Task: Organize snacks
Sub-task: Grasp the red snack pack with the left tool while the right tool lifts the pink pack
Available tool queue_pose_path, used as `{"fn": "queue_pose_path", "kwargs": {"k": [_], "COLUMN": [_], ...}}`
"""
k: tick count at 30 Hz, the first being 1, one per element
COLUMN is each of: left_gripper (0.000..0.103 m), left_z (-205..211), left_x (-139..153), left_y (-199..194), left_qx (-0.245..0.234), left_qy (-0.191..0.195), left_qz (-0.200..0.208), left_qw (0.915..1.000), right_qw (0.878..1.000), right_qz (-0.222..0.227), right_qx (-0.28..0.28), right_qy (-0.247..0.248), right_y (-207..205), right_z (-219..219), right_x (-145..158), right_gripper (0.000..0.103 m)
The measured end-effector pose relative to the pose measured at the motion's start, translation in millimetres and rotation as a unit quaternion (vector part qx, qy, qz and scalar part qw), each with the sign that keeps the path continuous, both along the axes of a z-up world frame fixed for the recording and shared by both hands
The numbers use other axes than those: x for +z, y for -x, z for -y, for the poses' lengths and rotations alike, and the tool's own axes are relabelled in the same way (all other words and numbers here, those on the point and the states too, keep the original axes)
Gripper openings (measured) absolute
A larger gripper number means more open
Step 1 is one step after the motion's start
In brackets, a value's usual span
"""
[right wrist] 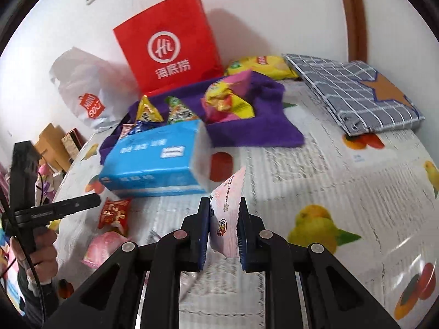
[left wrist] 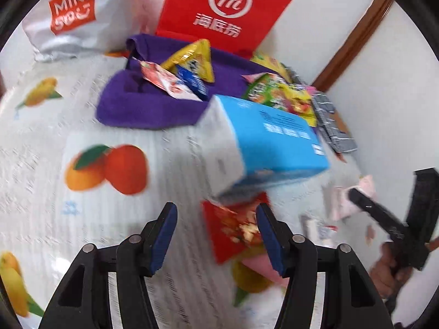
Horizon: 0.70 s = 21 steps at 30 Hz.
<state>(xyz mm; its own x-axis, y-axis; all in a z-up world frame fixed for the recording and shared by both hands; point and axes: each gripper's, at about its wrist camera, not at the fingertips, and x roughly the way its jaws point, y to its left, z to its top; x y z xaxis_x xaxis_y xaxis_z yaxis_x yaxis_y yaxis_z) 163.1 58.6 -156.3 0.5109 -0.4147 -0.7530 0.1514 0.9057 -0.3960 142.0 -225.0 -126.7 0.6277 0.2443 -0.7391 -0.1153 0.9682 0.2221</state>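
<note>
Holding a thin pale pink snack packet [right wrist: 227, 213] between its blue pads, the right hand-held gripper [right wrist: 222, 205] sits at the bottom middle of the right wrist view, clenched on the packet, which stands up on its edge above the tabletop [right wrist: 315, 164]. The left hand-held gripper [left wrist: 216, 213] sits at the bottom middle of the left wrist view with its jaws apart and nothing pinched; a red snack packet [left wrist: 233, 227] lies on the tabletop between them, and it is not clear if the right pad touches it. A pink packet [left wrist: 260, 267] lies just under the red one. A blue tissue pack [left wrist: 263, 145] lies in the middle of the left wrist view, just above the red packet. Behind it, toward the upper middle, is a purple cloth bag [left wrist: 142, 109] with small snack packets [left wrist: 189, 63] in and on it. A red paper bag [left wrist: 225, 8] stands at the top, against the wall, and a white shopping bag [left wrist: 76, 16] is at the upper left. A grey checked cloth [right wrist: 356, 90] lies at the upper right of the right wrist view, with a yellow chip bag [right wrist: 260, 65] beside it. The tabletop cover has fruit pictures on it.
</note>
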Motion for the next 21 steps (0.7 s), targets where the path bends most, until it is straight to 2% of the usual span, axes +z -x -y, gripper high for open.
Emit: {"fn": "queue_pose_path", "kwargs": {"k": [4,6,11,15,17,21], "left_gripper": [0.062,0.064,0.075,0.078,0.078,0.077], "left_z": [14,17,30,51,68,88], "left_x": [-12,-11,-11,-9,-11,-16], "left_y": [0,4,1,-1,-2,-1], "left_qx": [-0.015,-0.007,-0.002,0.012,0.016,0.027], "left_qy": [0.018,0.016,0.0,-0.06,-0.117,-0.197], "left_qz": [-0.033,-0.019,-0.019,-0.013,-0.009,0.004], "left_qw": [0.9992,0.9997,0.9998,0.998,0.993,0.98], "right_qw": [1.0,1.0,0.999,1.0,1.0,1.0], "right_qz": [-0.007,-0.007,-0.01,-0.007,-0.006,-0.002], "right_qx": [-0.006,-0.014,-0.023,-0.023,-0.025,-0.026], "right_qy": [-0.012,-0.017,-0.023,-0.012,-0.008,-0.003], "right_y": [3,4,7,8,10,13], "right_z": [13,23,37,40,41,44], "right_x": [-7,-9,-12,-15,-16,-17], "right_gripper": [0.018,0.018,0.018,0.018,0.018,0.018]}}
